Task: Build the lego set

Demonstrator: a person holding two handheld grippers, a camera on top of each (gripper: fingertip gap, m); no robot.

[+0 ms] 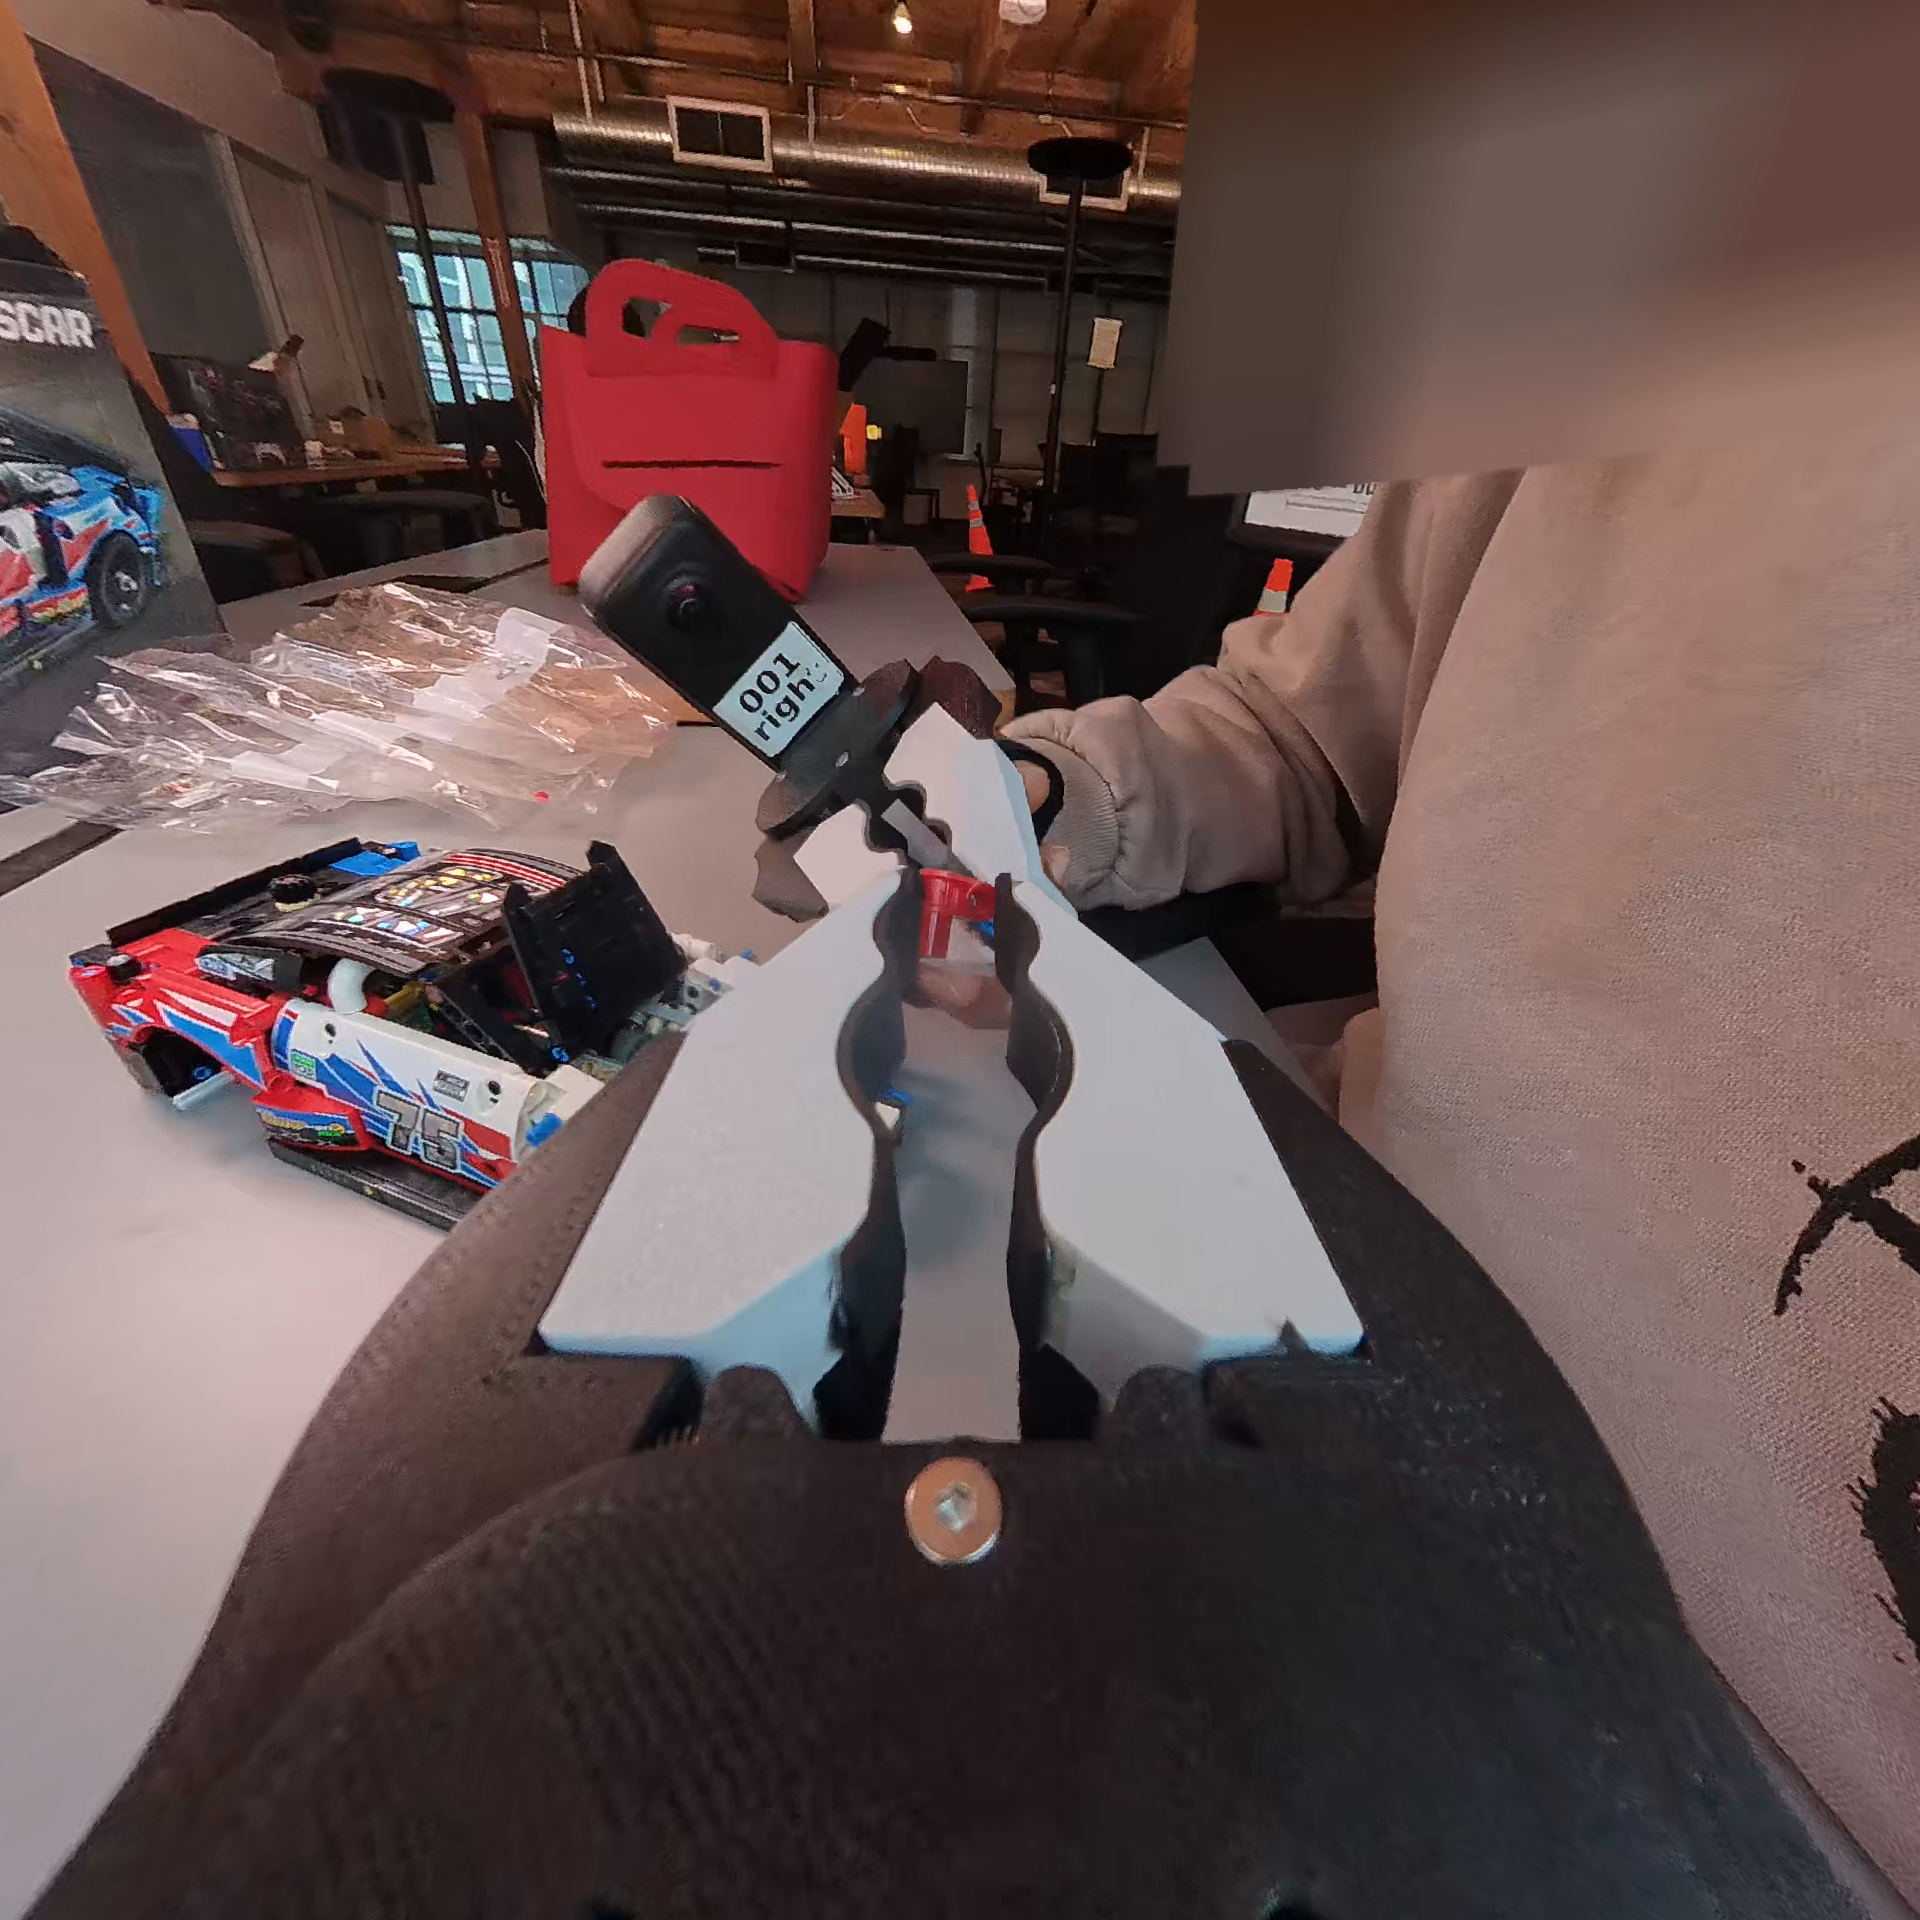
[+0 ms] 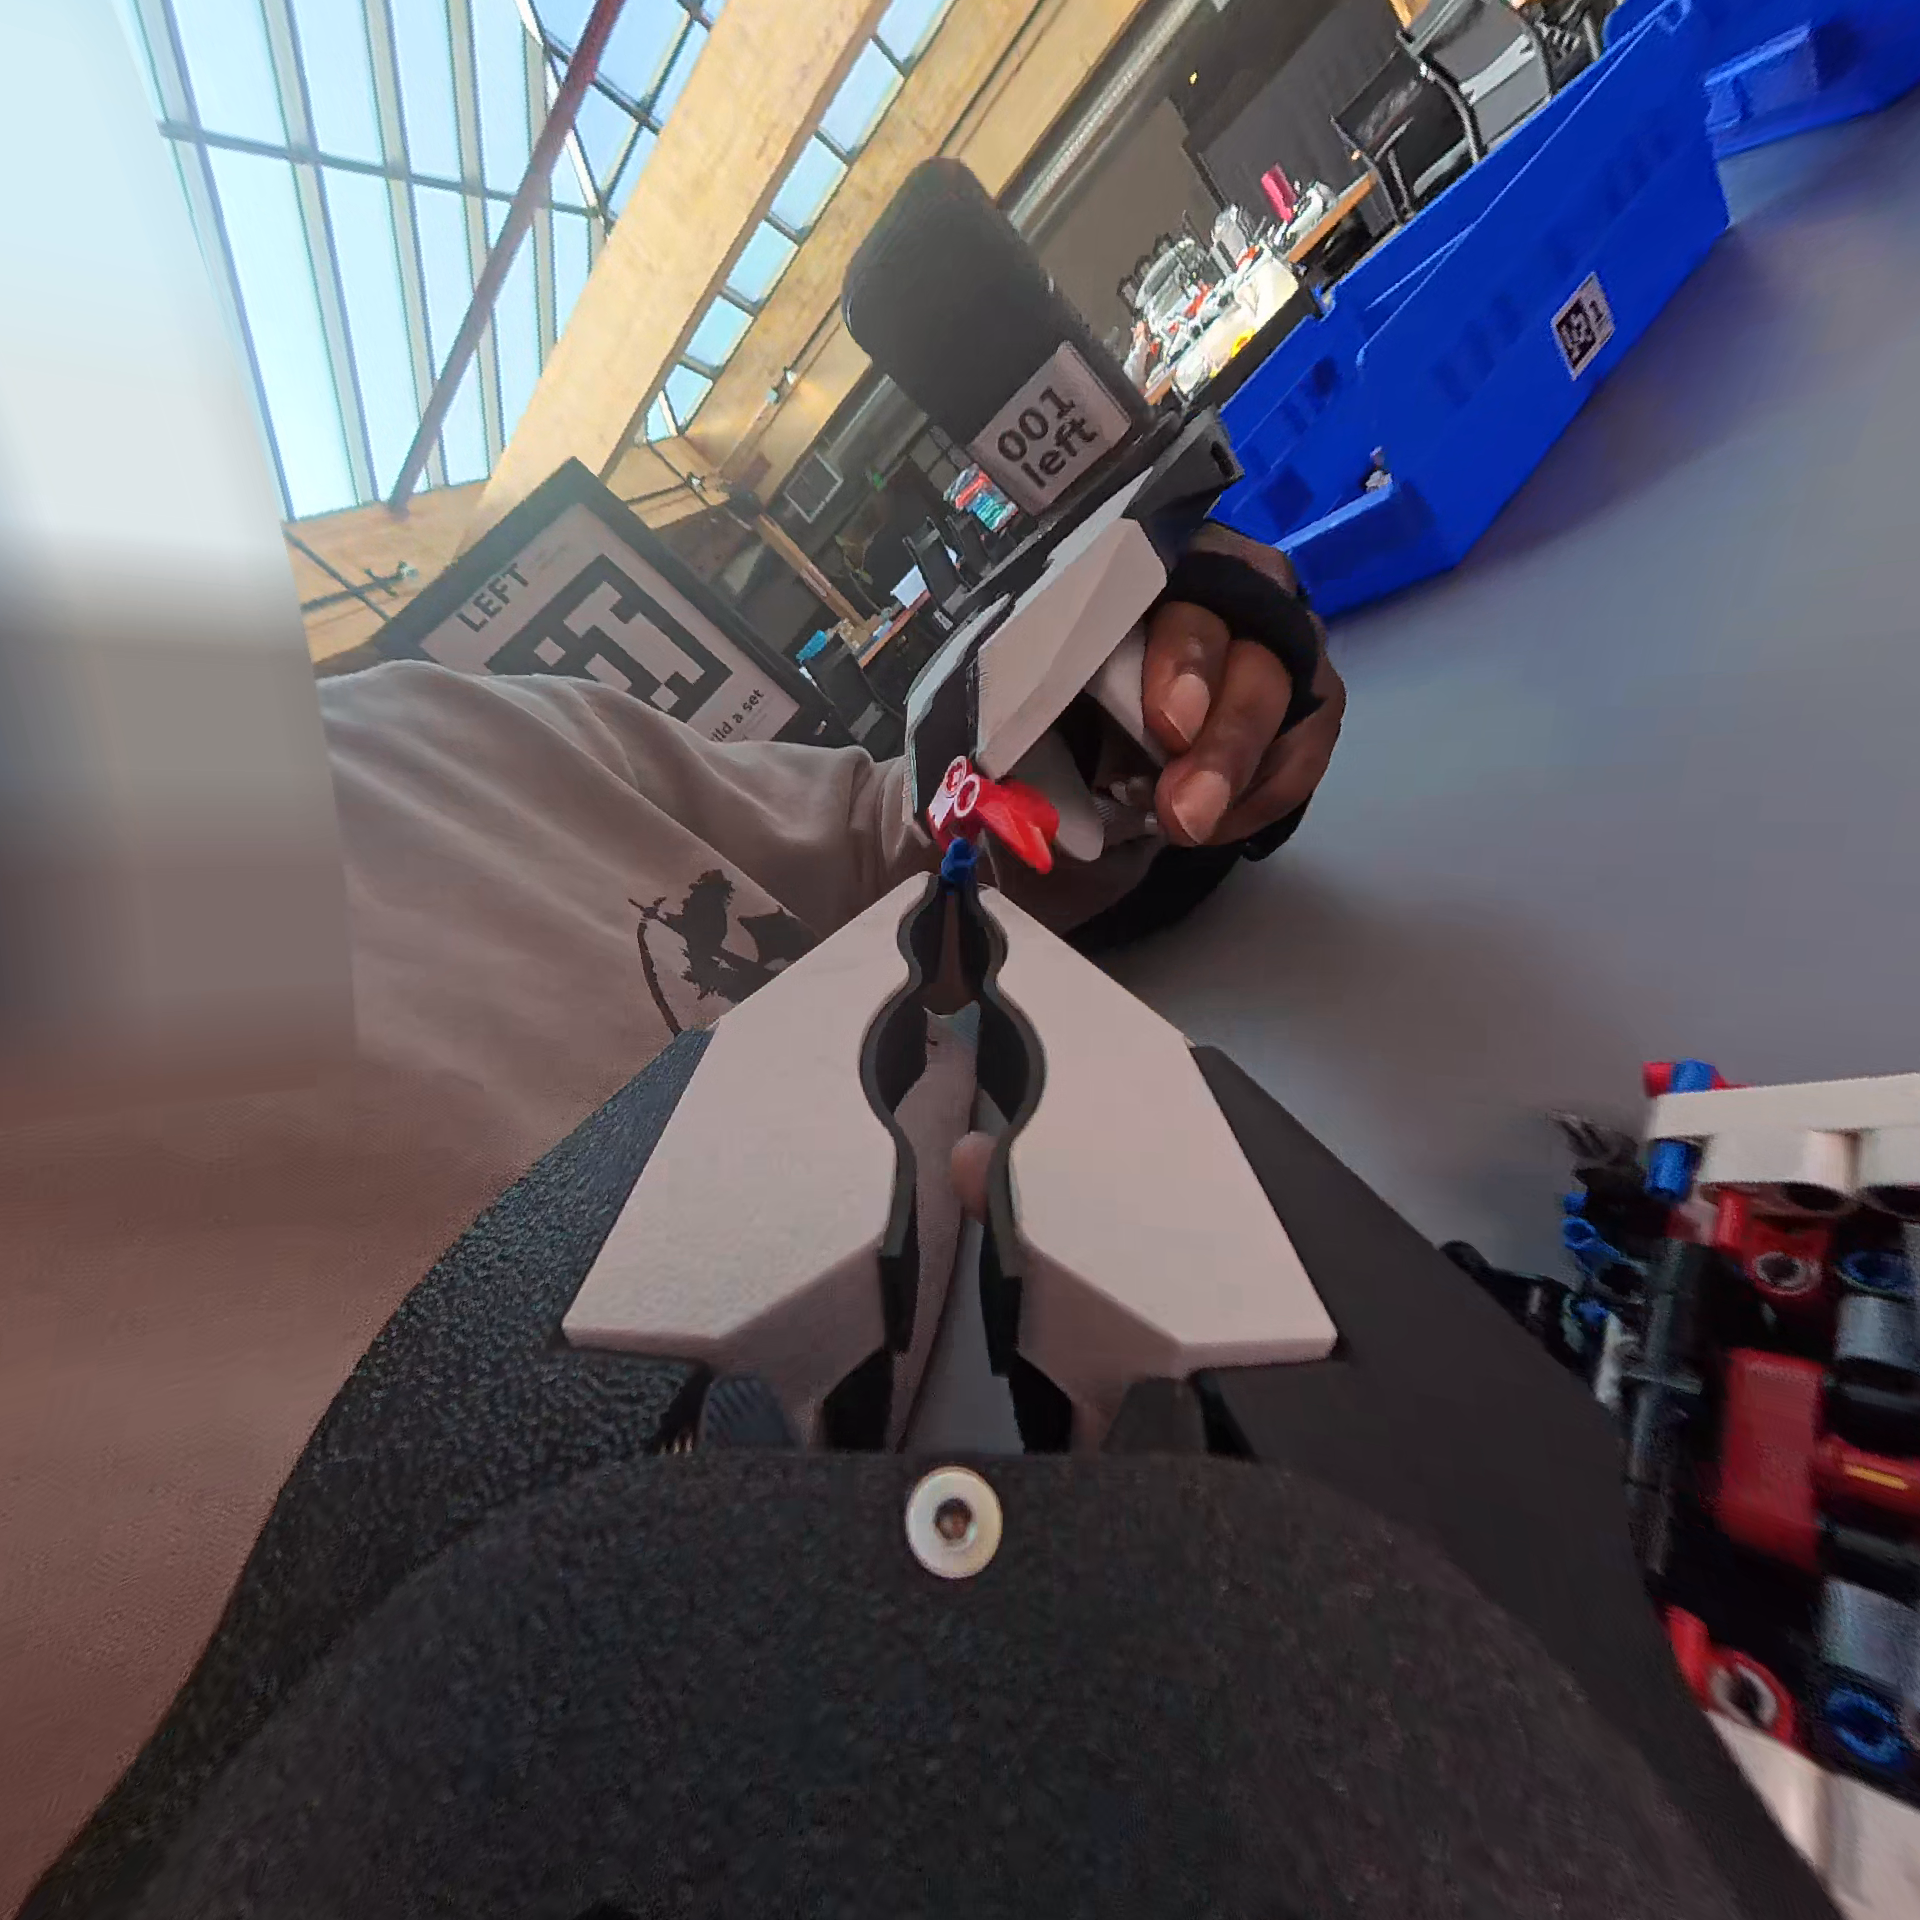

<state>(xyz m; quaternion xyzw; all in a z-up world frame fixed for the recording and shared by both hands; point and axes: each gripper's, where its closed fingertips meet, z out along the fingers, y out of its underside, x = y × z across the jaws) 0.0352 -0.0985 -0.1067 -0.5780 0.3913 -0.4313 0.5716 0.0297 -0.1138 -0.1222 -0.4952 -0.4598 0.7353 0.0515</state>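
My left gripper (image 1: pixel 948 885) is shut on a small red Lego piece (image 1: pixel 941 916) and holds it above the table, close to the person's chest. My right gripper (image 2: pixel 956 891) is shut on a small blue pin (image 2: pixel 958 860), whose tip touches the red piece (image 2: pixel 997 812). The two grippers meet tip to tip. The right gripper also shows in the left wrist view (image 1: pixel 961 864), and the left gripper in the right wrist view (image 2: pixel 975 774). The partly built red, white and blue Lego race car (image 1: pixel 364 997) sits on the table to the left; its open end shows in the right wrist view (image 2: pixel 1787 1403).
Empty clear plastic bags (image 1: pixel 364 696) lie behind the car, with the set's box (image 1: pixel 73 499) at the far left and a red felt bag (image 1: pixel 686 436) at the back. A blue bin (image 2: pixel 1475 343) and a framed marker sign (image 2: pixel 613 634) stand on the grey table (image 1: pixel 156 1351).
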